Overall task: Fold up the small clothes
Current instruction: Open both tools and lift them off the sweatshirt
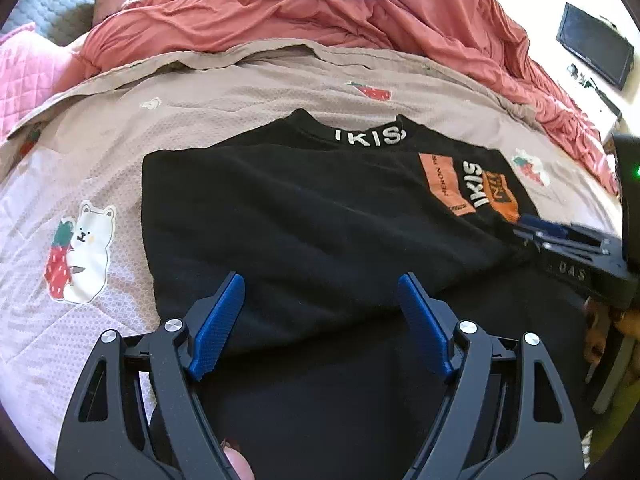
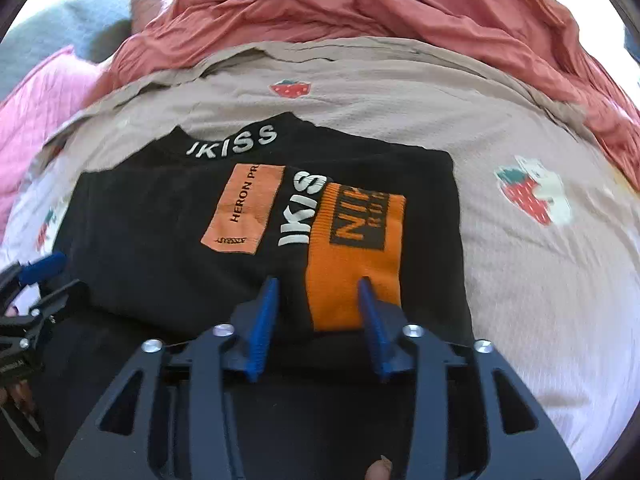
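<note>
Now the black shirt (image 1: 304,216) lies mid-frame on the bed (image 1: 120,128), sides folded in — left tool (image 1: 320,304) and right tool (image 2: 318,308) both gape empty at its lower edge, likely next pinching the hem to fold upward.

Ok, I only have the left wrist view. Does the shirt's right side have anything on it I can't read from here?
Observer: An orange cuff lies folded over the black shirt, lettered "NI".
Operator: Where are the right tongs?
Observer: The right tongs are open, their fingers either side of the cuff's near left edge.
Operator: And the patch?
Observer: The orange patch reads "HERON PR".
</note>
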A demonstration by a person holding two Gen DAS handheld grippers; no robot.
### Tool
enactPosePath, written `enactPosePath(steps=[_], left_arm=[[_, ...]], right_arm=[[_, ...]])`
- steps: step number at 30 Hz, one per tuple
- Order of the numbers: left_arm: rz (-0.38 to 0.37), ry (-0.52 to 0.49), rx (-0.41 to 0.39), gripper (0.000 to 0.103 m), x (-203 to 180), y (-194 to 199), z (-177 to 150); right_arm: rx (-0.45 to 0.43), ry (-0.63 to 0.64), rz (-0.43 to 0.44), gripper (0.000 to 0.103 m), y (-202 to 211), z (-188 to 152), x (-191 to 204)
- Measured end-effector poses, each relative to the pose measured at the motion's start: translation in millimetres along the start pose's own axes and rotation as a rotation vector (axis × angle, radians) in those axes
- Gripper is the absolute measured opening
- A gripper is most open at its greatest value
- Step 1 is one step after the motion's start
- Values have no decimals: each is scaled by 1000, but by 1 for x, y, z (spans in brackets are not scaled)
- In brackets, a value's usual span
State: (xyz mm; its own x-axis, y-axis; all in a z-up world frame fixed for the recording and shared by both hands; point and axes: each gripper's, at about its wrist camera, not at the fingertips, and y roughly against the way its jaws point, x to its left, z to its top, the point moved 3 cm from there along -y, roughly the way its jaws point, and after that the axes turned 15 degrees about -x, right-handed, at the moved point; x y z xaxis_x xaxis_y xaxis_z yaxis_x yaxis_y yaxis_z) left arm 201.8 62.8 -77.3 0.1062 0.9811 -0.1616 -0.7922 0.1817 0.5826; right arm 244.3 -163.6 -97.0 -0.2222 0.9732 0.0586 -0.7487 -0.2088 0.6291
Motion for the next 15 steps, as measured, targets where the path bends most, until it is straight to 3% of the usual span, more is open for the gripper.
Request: enactPosePath(steps=[5,9,15], left_arm=[[2,19,-9,78,2,5,4],[3,28,-10,81,5,8,6],[9,37,-24,86,10,14,11]], right_arm=[[-17,-31,6,65,11,-1,3],[-37,-58,-1,80,19,1,1],[-54,-69,-3,82,28,5,2]])
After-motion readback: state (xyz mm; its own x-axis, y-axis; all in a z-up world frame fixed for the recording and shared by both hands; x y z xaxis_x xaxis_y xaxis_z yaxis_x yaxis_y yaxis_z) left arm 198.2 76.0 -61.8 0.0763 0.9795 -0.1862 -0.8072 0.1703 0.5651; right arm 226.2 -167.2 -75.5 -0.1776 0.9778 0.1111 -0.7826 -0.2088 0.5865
